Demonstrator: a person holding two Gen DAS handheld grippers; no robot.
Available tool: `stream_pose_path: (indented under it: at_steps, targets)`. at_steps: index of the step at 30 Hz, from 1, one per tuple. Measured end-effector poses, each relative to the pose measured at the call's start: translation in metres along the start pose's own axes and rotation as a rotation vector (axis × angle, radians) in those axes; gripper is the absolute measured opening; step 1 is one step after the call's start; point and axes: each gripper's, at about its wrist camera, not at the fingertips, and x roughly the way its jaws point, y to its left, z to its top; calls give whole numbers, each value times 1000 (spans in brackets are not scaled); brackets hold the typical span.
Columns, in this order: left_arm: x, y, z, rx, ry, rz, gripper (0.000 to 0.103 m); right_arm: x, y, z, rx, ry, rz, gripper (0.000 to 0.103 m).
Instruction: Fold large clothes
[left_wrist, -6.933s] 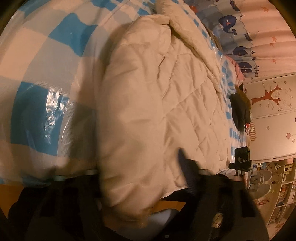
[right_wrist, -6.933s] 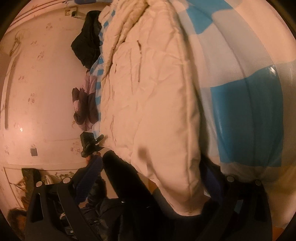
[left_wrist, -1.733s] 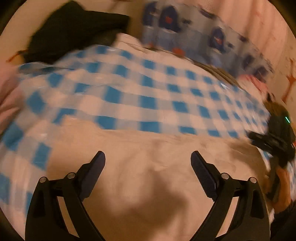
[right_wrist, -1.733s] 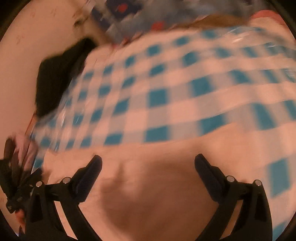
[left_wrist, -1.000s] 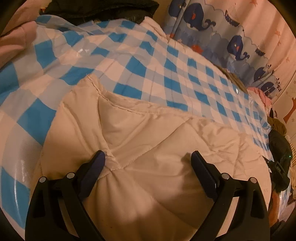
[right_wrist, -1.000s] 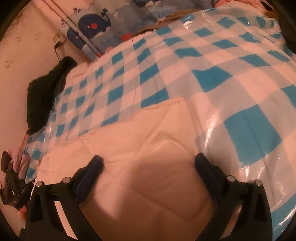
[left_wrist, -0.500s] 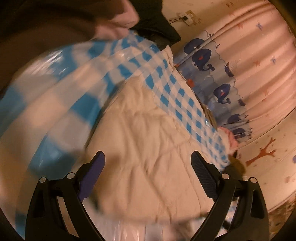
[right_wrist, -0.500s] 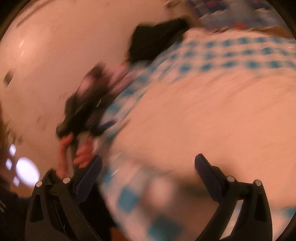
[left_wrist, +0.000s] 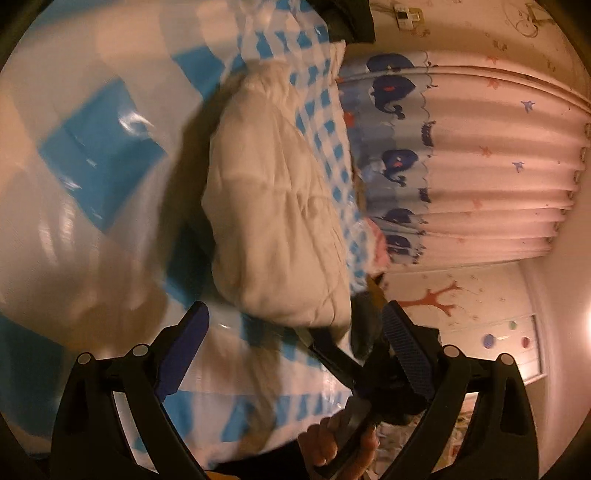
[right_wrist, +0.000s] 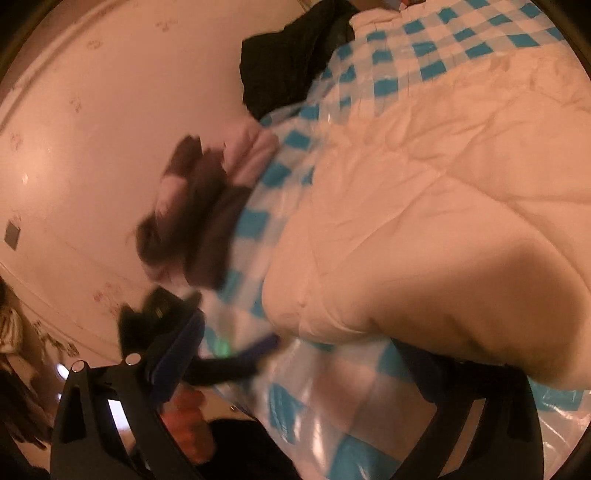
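A cream quilted garment (left_wrist: 273, 221) lies folded on a bed with a blue-and-white checked plastic cover (left_wrist: 103, 155). My left gripper (left_wrist: 295, 339) is open and empty, just short of the garment's near end. In the right wrist view the same cream garment (right_wrist: 443, 221) fills the right side. My right gripper (right_wrist: 306, 354) is open and empty at the garment's near corner, its right finger partly hidden under the fabric. The other gripper and the hand holding it show in each view, low down.
A pile of pink and brown clothes (right_wrist: 207, 206) and a black garment (right_wrist: 288, 51) lie at the bed's edge by the wall. A whale-print curtain (left_wrist: 461, 166) hangs beyond the bed. The checked cover (right_wrist: 332, 398) runs to the bed's near edge.
Both grippers have let go of the cream garment, pulled back and swung to its ends. The garment now lies folded narrower on the bed. Both views are blurred from motion.
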Motion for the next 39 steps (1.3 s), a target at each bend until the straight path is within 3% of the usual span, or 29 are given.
stream_pose_path:
  at_steps: [4, 9, 12, 14, 15, 17, 20, 22, 24, 27, 29, 31, 34, 39]
  targets:
    - [31, -6, -6, -2, 37, -33, 92, -3, 3, 5, 32, -22, 26, 96]
    - [70, 0, -1, -74, -36, 28, 92, -3, -2, -2, 26, 12, 31, 97]
    - [82, 6, 9, -132, -78, 69, 92, -16, 5, -15, -42, 75, -13, 97]
    - [87, 2, 12, -115, -90, 94, 92, -42, 17, -18, -143, 44, -65, 97]
    - [88, 0, 12, -104, -102, 98, 92, -66, 24, -14, -232, -10, -153, 97]
    - [92, -5, 11, -73, -122, 117, 92, -91, 22, 1, -296, -77, -312, 97]
    - [96, -9, 13, -48, -126, 156, 89, -117, -19, 50, -254, -139, -602, 97]
    - [95, -6, 17, -56, -122, 177, 79, -116, -52, 68, -204, -126, -690, 97]
    - [95, -2, 22, -68, -120, 170, 68, -97, -89, 71, -165, -25, -764, 98]
    - [96, -3, 24, -43, -117, 185, 66, -78, -98, 54, -270, -39, -819, 98]
    - [98, -2, 26, -49, -114, 198, 66, -83, -96, 54, -249, -30, -806, 98]
    - [97, 0, 27, -61, -113, 197, 68, -104, -90, 58, -186, -39, -676, 98]
    - [97, 0, 30, -67, -108, 190, 71, -161, -84, 42, -32, -120, -391, 97]
    - [96, 0, 31, -81, -107, 175, 73, -253, -129, -4, 271, -257, -253, 97]
